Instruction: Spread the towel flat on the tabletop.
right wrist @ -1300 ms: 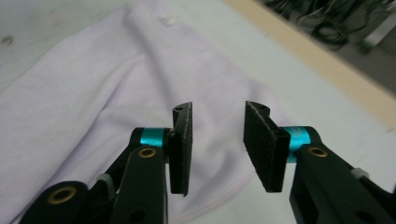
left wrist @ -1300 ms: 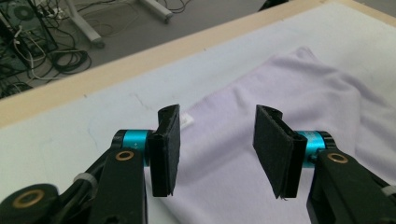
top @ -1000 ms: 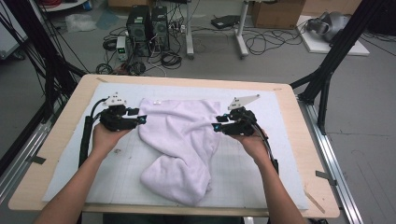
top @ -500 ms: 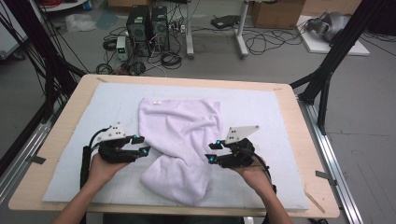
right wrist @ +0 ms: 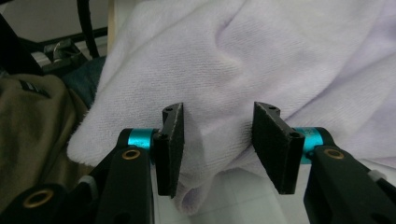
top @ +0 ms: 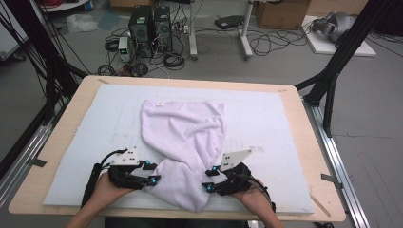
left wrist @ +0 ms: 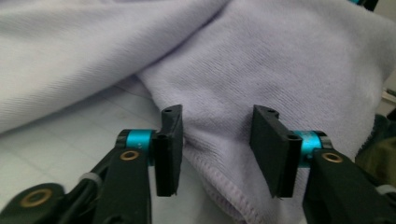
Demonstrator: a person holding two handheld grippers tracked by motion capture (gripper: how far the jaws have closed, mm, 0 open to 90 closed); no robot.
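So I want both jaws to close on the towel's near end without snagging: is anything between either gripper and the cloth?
Nothing visible. The left gripper and right gripper each stand open with the lavender towel directly between their jaws, on the white mat.

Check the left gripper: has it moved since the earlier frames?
Yes. The left gripper has come from the towel's far half toward the table's near edge.
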